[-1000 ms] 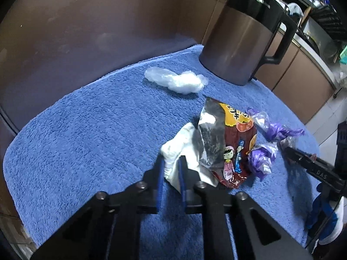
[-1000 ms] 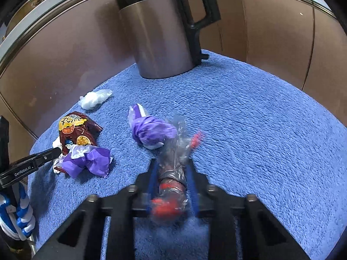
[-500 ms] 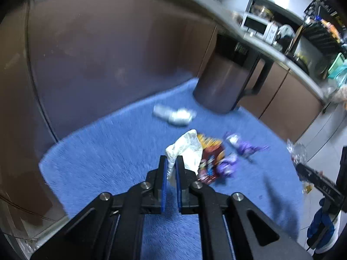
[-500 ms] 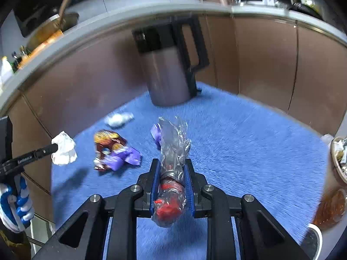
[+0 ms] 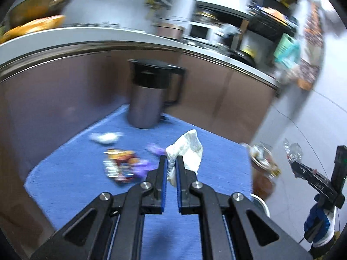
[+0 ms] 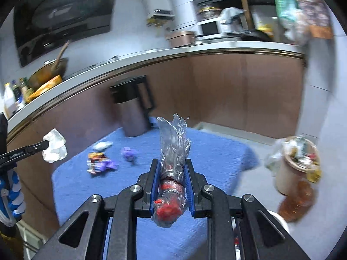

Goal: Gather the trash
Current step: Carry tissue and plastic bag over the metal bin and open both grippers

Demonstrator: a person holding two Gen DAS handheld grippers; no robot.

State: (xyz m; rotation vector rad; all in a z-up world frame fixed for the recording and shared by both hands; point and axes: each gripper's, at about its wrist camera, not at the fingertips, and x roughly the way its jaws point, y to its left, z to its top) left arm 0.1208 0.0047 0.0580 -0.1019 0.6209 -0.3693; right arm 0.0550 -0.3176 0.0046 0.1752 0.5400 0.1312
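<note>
My left hand-held gripper [image 5: 171,162] points forward and somewhat downward, its two black arms converging to blue-lined fingers [image 5: 163,173] that stand nearly together, pinched on a crumpled white tissue [image 5: 188,151] that sticks up past the tips. My right hand-held gripper [image 6: 171,169] is tilted down much the same way, its blue pads [image 6: 154,177] set a little wider and pressed against both sides of a clear plastic wrapper [image 6: 173,151] with red inside. In the left wrist view my right hand [image 5: 318,221], in a blue and white glove, grips its handle at the far right edge. In the right wrist view my gloved left hand [image 6: 10,195] shows at the far left edge.
</note>
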